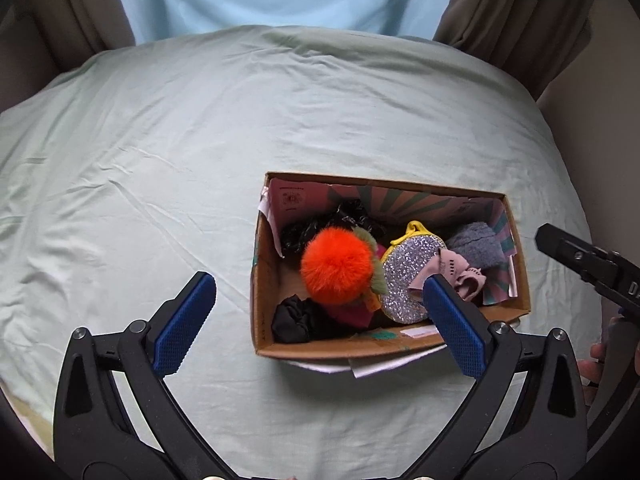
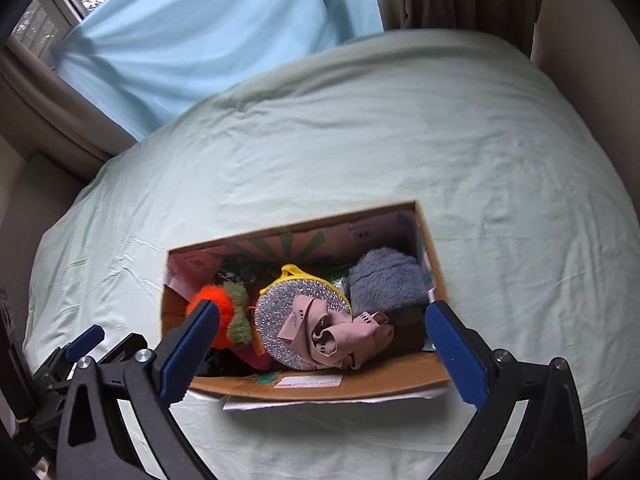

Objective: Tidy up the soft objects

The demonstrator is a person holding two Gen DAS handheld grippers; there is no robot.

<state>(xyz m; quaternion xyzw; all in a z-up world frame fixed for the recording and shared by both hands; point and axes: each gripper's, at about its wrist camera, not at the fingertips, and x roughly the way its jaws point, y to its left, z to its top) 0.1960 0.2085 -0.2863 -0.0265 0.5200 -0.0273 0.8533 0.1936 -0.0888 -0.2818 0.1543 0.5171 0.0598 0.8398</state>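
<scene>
Soft items [image 2: 320, 320] in cardboard box [image 2: 320, 390]

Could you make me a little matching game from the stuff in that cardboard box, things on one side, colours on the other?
Things:
1. fluffy pompom
2. round glitter pouch
3. fuzzy sock
4. scrunchie

Colours:
A. black
B. silver with yellow trim
C. orange
D. grey-blue

Pairs: 1-C, 2-B, 3-D, 4-A

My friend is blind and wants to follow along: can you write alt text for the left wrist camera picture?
An open cardboard box sits on a pale green bedsheet, holding a fluffy orange pom-pom, a silver glitter pouch, a pink strap, grey fuzzy fabric and a black scrunchie. The open, empty left claw hovers over the box's near edge.
</scene>
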